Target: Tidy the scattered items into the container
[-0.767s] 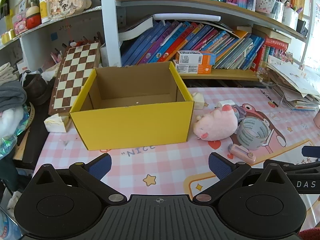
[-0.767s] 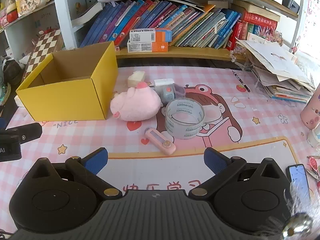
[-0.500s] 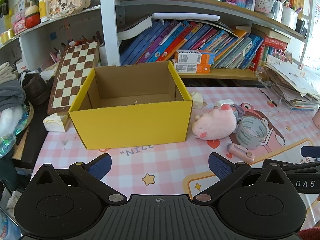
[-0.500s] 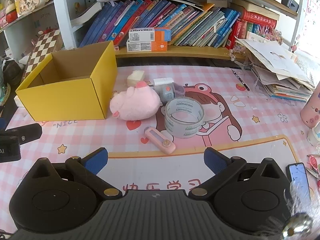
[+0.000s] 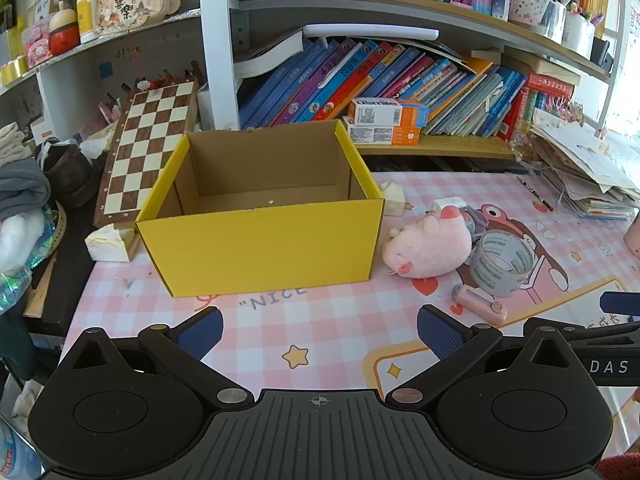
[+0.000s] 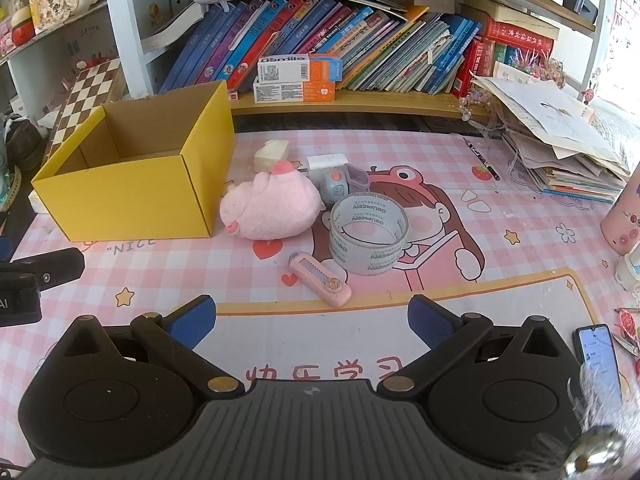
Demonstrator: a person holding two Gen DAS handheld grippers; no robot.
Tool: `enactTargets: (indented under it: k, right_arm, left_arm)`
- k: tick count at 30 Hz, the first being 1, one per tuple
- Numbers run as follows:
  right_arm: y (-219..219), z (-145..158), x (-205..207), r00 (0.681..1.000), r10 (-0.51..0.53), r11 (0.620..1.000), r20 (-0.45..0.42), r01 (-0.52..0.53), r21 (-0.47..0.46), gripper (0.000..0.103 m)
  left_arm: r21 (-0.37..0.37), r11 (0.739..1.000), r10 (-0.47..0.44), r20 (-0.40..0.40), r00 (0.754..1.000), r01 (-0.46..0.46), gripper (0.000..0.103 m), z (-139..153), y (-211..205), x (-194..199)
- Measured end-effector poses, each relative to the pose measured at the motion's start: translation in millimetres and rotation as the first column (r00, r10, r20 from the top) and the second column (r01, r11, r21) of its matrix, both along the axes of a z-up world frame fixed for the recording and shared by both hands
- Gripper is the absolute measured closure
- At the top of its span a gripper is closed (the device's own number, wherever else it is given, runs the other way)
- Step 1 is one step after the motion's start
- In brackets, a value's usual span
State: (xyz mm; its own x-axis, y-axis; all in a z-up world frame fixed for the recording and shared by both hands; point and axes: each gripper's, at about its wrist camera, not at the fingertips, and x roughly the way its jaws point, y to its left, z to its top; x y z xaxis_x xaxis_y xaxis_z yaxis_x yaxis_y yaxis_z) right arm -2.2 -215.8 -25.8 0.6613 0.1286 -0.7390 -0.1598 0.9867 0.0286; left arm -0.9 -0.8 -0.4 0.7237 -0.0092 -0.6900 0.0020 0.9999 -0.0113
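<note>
An open yellow cardboard box (image 5: 260,248) (image 6: 132,204) stands empty on the pink mat. To its right lie a pink plush pig (image 5: 430,250) (image 6: 272,210), a clear tape roll (image 5: 502,262) (image 6: 368,232), a pink utility knife (image 5: 480,304) (image 6: 322,278), a small grey-blue gadget (image 6: 336,188), a white block (image 6: 326,162) and a cream eraser (image 6: 272,152). My left gripper (image 5: 318,330) is open and empty in front of the box. My right gripper (image 6: 312,318) is open and empty just in front of the knife.
A bookshelf (image 6: 360,100) with books runs behind the mat. A chessboard (image 5: 148,144) leans left of the box. Stacked papers (image 6: 560,152) sit at the right. A pink bottle (image 6: 624,224) and a phone (image 6: 598,354) lie at the right edge.
Both grippers have moved slightly; the left view has shifted a little so the box sits marginally further left. Nothing was grasped or displaced.
</note>
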Motion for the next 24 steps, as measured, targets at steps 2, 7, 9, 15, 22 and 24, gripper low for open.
enactTargets:
  k: [2, 7, 9, 15, 22, 24]
  right_arm:
    - [0.2, 0.1, -0.1, 1.000, 0.000, 1.000, 0.000, 0.000, -0.001, 0.000]
    - [0.3, 0.7, 0.2, 1.000, 0.000, 1.000, 0.000, 0.000, -0.001, 0.000]
    - [0.4, 0.5, 0.1, 1.000, 0.000, 1.000, 0.000, 0.000, -0.001, 0.000]
    - [0.7, 0.3, -0.6, 1.000, 0.000, 1.000, 0.001, 0.000, -0.001, 0.000]
    - [0.7, 0.5, 0.0, 1.000, 0.000, 1.000, 0.000, 0.000, 0.000, 0.000]
    - [0.9, 0.6, 0.2, 1.000, 0.000, 1.000, -0.001, 0.000, 0.000, 0.000]
  left_arm:
    - [0.000, 1.000, 0.000, 0.000, 1.000, 0.000, 0.000, 0.3, -0.8, -0.3]
    - [-0.002, 1.000, -0.005, 0.002, 1.000, 0.005, 0.000, 1.0, -2.2, -0.9]
    - [-0.001, 1.000, -0.004, 0.004, 1.000, 0.004, 0.000, 1.2, -2.5, -1.0]
    - [-0.004, 1.000, -0.008, 0.003, 1.000, 0.008, 0.000, 1.6, -3.3, -0.7]
    - [-0.019, 0.999, -0.025, -0.003, 1.000, 0.025, 0.000, 1.3, -4.2, -0.2]
    - [-0.022, 0.999, -0.028, 0.001, 1.000, 0.028, 0.000, 1.6, -4.3, -0.5]
